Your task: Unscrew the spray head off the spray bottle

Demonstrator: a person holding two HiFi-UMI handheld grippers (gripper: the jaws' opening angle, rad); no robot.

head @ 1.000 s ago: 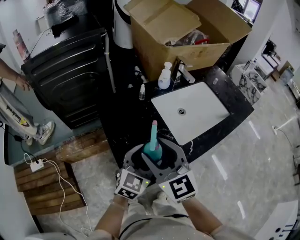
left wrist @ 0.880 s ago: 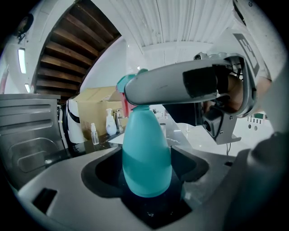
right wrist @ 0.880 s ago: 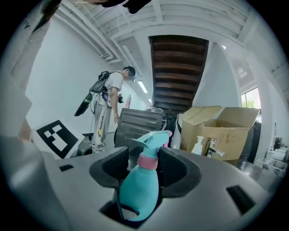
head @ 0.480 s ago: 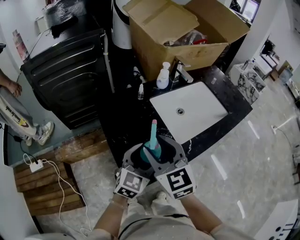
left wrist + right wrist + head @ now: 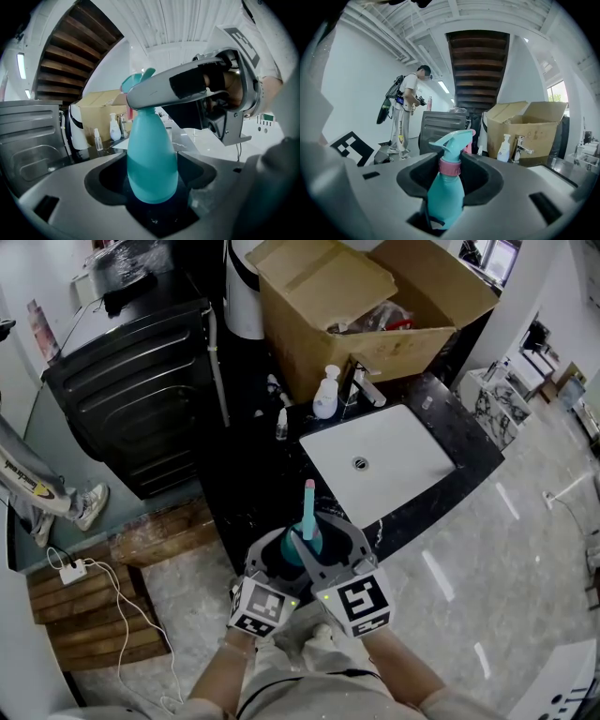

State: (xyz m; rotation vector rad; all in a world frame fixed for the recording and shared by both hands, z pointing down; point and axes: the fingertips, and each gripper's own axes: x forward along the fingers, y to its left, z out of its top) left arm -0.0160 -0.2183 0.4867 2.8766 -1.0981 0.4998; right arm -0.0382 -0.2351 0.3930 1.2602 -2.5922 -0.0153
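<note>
A teal spray bottle (image 5: 304,542) stands upright in front of me over the black counter edge. My left gripper (image 5: 281,557) is shut on its wide body (image 5: 152,159), both pads pressed against its sides. My right gripper (image 5: 323,545) reaches in from the right at neck height. Its jaws have just been closing, and they now pinch the pink collar (image 5: 450,167) under the teal spray head (image 5: 453,139). In the left gripper view, one right finger (image 5: 187,86) crosses in front of the bottle's top and hides the collar.
A white sink (image 5: 412,465) with a faucet (image 5: 364,382) is set in the black counter beyond the bottle. A white pump bottle (image 5: 326,395) and a small clear spray bottle (image 5: 281,425) stand near an open cardboard box (image 5: 319,287). A black cabinet (image 5: 141,381) is on the left, where a person (image 5: 405,112) stands.
The right gripper's jaws have narrowed onto the bottle's neck and its marker cube has rolled slightly. The left gripper and bottle stay put. The person at the left edge has stepped further left.
</note>
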